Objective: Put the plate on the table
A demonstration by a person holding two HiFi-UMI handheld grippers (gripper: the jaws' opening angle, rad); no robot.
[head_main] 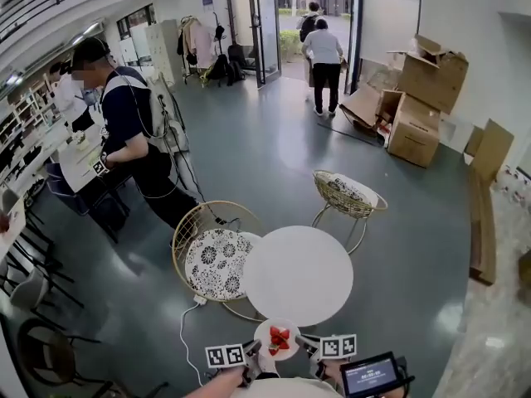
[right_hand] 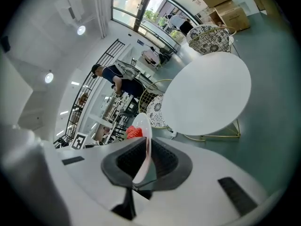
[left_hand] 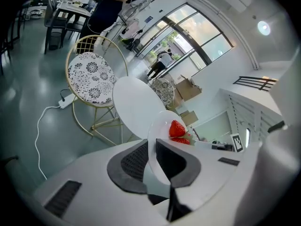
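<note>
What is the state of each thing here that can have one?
plate, held in the air, not yet on the table, strawberries on it
left gripper, shut on the plate's rim
right gripper, shut on the opposite rim
table, top bare
chair, seat unoccupied

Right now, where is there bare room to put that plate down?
The round white table is wholly bare, bordered by the patterned chair at its left and the wicker chair beyond. Crowding is only at the plate, clamped between left gripper and right gripper.
</note>
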